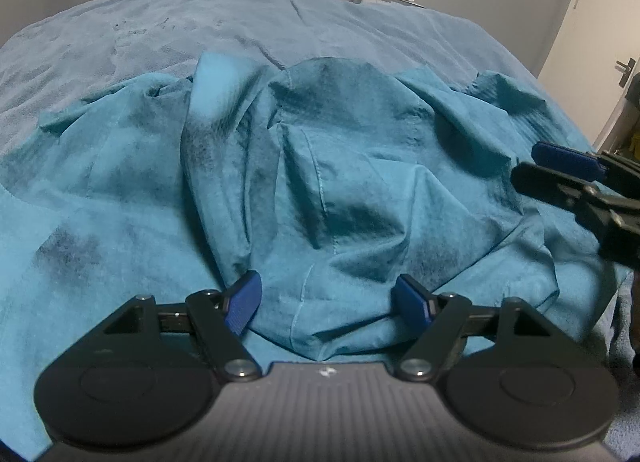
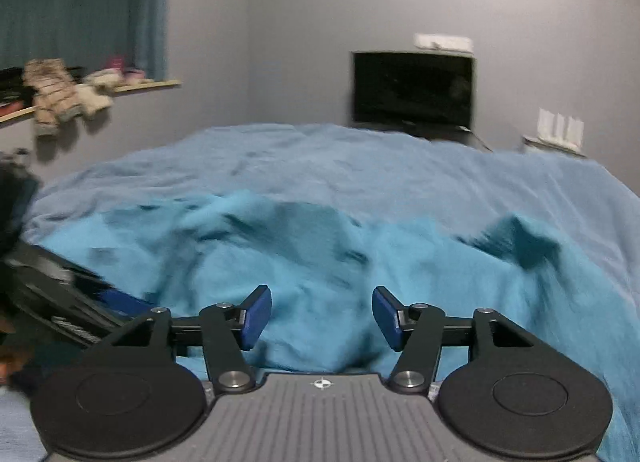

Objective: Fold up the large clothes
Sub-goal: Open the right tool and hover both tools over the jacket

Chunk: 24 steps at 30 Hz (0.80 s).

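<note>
The large teal garment of thin, creased woven fabric (image 1: 320, 166) is lying in a rumpled heap on the wide bed under its pale blue cover (image 1: 160, 30), near the edge closest to the person, and it is showing no clean fold anywhere: ridges, pockets and a stitched seam are running in all directions, so the folding is looking barely begun, with spreading and flattening still waiting ahead of any real fold. The left gripper (image 1: 327, 300) is hovering just over the near hem with its blue-padded jaws standing wide apart, cloth lying below the gap but nothing pinched. The right gripper (image 2: 322, 316) is also standing with its jaws parted and gripping nothing, the teal heap (image 2: 320, 262) lying in front of it. Both tools are therefore carrying nothing, and every fold is remaining to be made.
</note>
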Tool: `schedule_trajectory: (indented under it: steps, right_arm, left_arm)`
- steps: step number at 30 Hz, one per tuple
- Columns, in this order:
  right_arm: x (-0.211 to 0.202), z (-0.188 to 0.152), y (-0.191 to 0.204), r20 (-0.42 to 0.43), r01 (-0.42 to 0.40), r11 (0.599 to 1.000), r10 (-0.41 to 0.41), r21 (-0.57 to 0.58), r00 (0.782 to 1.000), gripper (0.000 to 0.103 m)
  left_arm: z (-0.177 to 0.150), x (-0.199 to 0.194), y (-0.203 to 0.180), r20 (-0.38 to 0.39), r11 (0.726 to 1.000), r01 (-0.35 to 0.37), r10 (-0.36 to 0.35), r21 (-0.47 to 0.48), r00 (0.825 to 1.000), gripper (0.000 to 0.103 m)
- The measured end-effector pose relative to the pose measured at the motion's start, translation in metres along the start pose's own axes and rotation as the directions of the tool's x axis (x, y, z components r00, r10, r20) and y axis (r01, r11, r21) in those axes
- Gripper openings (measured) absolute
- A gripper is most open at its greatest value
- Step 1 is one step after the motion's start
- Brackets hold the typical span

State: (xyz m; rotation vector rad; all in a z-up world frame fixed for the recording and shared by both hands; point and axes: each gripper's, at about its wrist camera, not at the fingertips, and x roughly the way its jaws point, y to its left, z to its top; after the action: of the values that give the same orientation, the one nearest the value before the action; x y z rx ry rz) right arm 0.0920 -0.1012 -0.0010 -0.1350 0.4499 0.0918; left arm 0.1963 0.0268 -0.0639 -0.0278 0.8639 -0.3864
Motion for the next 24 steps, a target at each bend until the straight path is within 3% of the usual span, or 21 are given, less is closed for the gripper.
schedule_trajectory:
  steps: [5,7,10,13,17,19,21,24]
  right_arm:
    - [0.014,-0.007,0.018,-0.108,-0.08,0.994,0.072,-0.077,0.992,0.061]
    - [0.026,-0.017,0.016,-0.176,-0.082,0.996,0.073,-0.039,0.982,0.063]
    - [0.023,-0.016,0.009,-0.164,-0.095,0.996,0.094,0.003,0.982,0.064]
    - [0.013,-0.011,0.004,-0.099,-0.084,0.996,0.086,0.02,0.991,0.064]
    - [0.008,-0.004,-0.016,-0.048,-0.022,0.998,0.025,0.06,0.999,0.064]
    - [0.013,-0.003,-0.027,-0.059,0.01,0.997,-0.006,0.072,0.998,0.064]
    - [0.02,-0.004,-0.037,-0.073,0.044,0.997,-0.039,0.058,0.997,0.064]
    - [0.027,-0.009,-0.046,-0.08,0.061,0.995,-0.054,0.084,0.995,0.064]
  left_arm:
    - [-0.001,0.0,0.0,-0.001,1.0,-0.002,0.002,-0.001,1.0,0.074]
    - [-0.002,0.002,-0.002,-0.012,1.0,-0.01,0.011,0.015,1.0,0.074]
    - [-0.001,0.0,-0.003,-0.007,1.0,-0.013,0.013,0.015,1.0,0.075]
    - [0.005,-0.01,-0.001,-0.007,1.0,-0.012,0.012,0.014,1.0,0.076]
    - [0.017,-0.036,0.012,0.082,1.0,-0.023,0.024,-0.011,0.996,0.077]
    - [0.021,-0.045,0.026,0.118,0.997,-0.056,0.061,-0.045,0.991,0.08]
    - [0.021,-0.049,0.043,0.142,0.986,-0.126,0.141,-0.109,0.98,0.091]
    - [0.018,-0.047,0.067,0.129,0.965,-0.111,0.145,-0.239,0.981,0.091]
